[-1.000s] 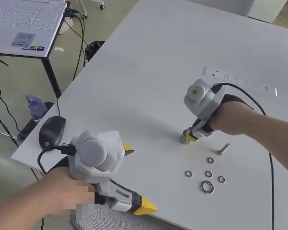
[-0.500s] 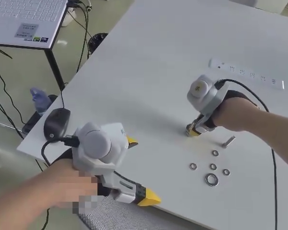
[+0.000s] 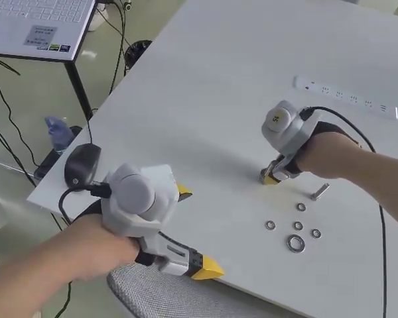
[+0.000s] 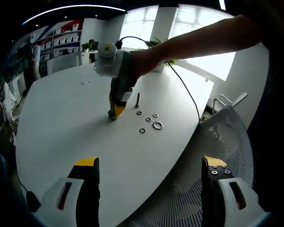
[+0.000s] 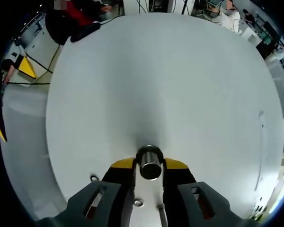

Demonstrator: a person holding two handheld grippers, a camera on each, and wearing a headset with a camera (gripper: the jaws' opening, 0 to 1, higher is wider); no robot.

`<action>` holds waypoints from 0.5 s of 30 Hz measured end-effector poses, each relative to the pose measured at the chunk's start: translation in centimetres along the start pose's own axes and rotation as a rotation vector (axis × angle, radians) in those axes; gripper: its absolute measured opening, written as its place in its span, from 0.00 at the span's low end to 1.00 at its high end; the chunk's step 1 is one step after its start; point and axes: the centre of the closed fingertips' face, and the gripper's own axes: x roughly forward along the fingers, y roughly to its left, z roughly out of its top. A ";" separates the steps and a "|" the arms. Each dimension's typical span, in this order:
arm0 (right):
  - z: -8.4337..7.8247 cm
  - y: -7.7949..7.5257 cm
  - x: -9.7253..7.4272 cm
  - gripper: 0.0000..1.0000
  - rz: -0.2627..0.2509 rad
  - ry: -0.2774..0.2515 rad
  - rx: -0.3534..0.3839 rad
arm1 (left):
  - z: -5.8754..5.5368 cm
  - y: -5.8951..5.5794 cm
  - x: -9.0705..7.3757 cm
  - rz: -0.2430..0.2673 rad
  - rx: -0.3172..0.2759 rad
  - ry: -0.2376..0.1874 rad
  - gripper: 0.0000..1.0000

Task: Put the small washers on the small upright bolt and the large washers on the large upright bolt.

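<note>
My right gripper [image 3: 270, 177] points down at the white table [image 3: 205, 99], shut on the large bolt [image 3: 264, 175], which stands on the tabletop. In the right gripper view the large bolt [image 5: 150, 163] sits end-on between the yellow jaw tips. The small bolt [image 3: 320, 192] lies flat to its right. Several small washers [image 3: 298, 226] and one large washer [image 3: 295, 244] lie loose near the front edge. My left gripper [image 3: 198, 230] hovers open over the near table edge, nothing between its jaws; its own view shows the right gripper [image 4: 116, 111] and the large washer [image 4: 157, 125] ahead.
A white power strip [image 3: 345, 101] lies at the back right. A black mouse [image 3: 81, 165] rests at the table's left corner. A laptop [image 3: 33, 26] sits on a side stand to the left. A grey mesh chair [image 3: 159, 298] is below the near edge.
The head view has shifted a little. My right gripper stays shut on the large bolt at the same spot, and my left gripper stays open by the near edge.
</note>
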 end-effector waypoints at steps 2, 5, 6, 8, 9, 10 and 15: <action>0.1 0.1 0.1 0.21 0.000 -0.003 -0.001 | 0.0 0.0 -0.1 0.002 0.001 0.000 0.89; 0.0 0.1 0.2 0.21 -0.001 -0.001 0.000 | 0.0 0.1 -0.1 0.003 -0.005 -0.001 0.89; 0.0 0.2 0.3 0.21 0.000 0.000 0.001 | 0.0 0.1 -0.1 0.003 -0.005 0.000 0.89; 0.0 0.1 0.3 0.21 -0.002 -0.004 0.001 | 0.1 0.1 -0.1 0.004 -0.006 -0.003 0.89; 0.0 0.1 0.2 0.21 -0.001 -0.001 0.002 | 0.1 0.1 -0.1 0.003 -0.008 -0.003 0.89; 0.0 0.1 0.2 0.21 0.000 -0.002 0.003 | 0.1 0.1 -0.1 0.003 -0.007 -0.004 0.89; 0.1 0.1 0.3 0.21 0.004 0.004 0.005 | 0.3 0.1 0.0 -0.003 -0.007 -0.007 0.88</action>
